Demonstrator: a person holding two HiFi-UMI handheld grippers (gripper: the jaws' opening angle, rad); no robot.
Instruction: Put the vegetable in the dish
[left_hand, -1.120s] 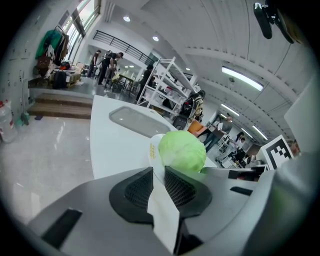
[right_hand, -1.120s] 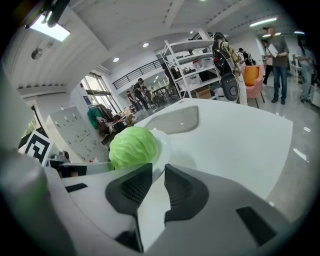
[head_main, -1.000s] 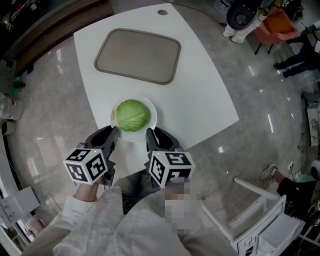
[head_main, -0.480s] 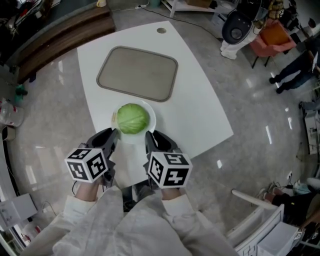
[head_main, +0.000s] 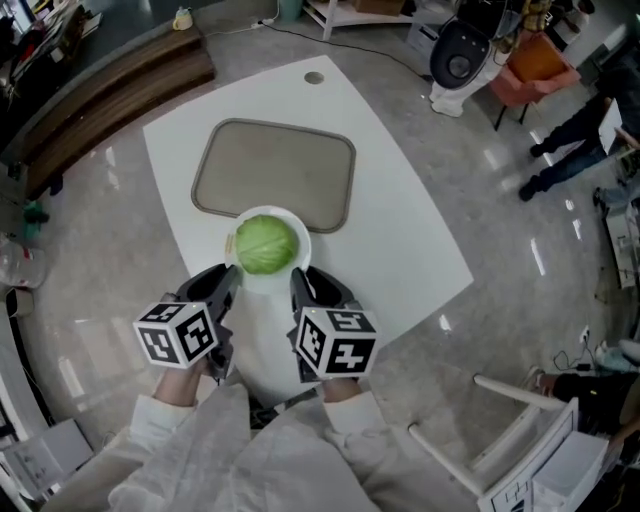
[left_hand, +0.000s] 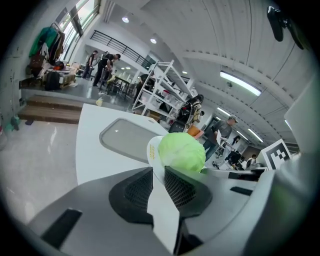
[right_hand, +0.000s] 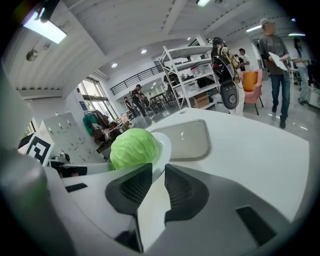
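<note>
**While both my grippers carry the dish, the cabbage has travelled up to the tray**

Compared with a second ago, when the white dish (head_main: 302, 236) sat near the closer edge of the white table (head_main: 400, 220) and clear of the grey tray (head_main: 275, 170), it now overlaps the tray's near edge in the head view. I cannot tell whether it touches the tray or hangs above it. My hands and both grippers have moved forward with it.

The green cabbage (head_main: 265, 246) lies in the middle of the dish. It looks close to round, so I can make out no long axis, nor which way its stem faces.

The dish holds the cabbage. The tray is a shallow rounded rectangle, lying slantwise across the table.

My left gripper (head_main: 228, 275) has its jaws pinched on the dish's rim at the near left; the left gripper view shows the white rim between the dark ribbed pads. My right gripper (head_main: 298, 280) clamps the rim at the near right in the same way.
</note>
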